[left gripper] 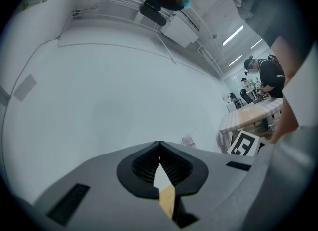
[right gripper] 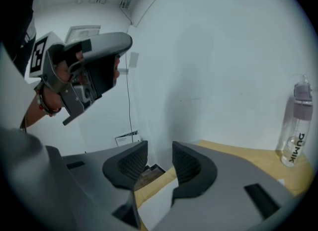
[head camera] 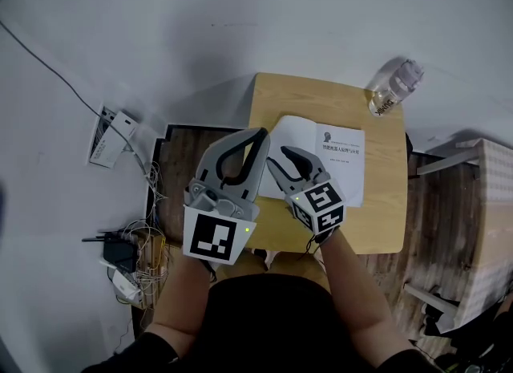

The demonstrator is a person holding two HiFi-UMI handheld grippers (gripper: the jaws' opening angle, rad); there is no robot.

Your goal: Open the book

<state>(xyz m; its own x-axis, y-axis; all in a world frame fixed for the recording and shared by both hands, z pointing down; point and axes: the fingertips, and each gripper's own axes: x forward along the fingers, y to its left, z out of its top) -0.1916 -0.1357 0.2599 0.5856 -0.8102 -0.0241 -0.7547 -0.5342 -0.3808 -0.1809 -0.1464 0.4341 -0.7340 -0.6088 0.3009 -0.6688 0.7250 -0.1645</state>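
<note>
1. One book point(head camera: 321, 153) is lying flat near the middle of the table point(head camera: 383, 219). It is showing two white pages, a blank one on the left and a printed one on the right, so the opening is looking done or nearly so
2. Two grippers are hovering over its near-left part, one in each of the person's hands, both close enough to act on the pages
3. The left gripper point(head camera: 261, 134) is being held with its tips pressed together and nothing clearly caught between them; only a sliver of page and wood is showing through the gap below the tips. It is hanging just beside the blank page's left edge, probably to keep off the paper
4. The right gripper point(head camera: 280, 160) is holding its jaws apart with nothing between them. It is pointing across the book's near-left corner, likely poised to flatten a page or take a leaf
5. One clear bottle point(head camera: 393, 87) is standing upright at the table's far right corner, well apart from the book, where it is not hindering any page turn
</note>
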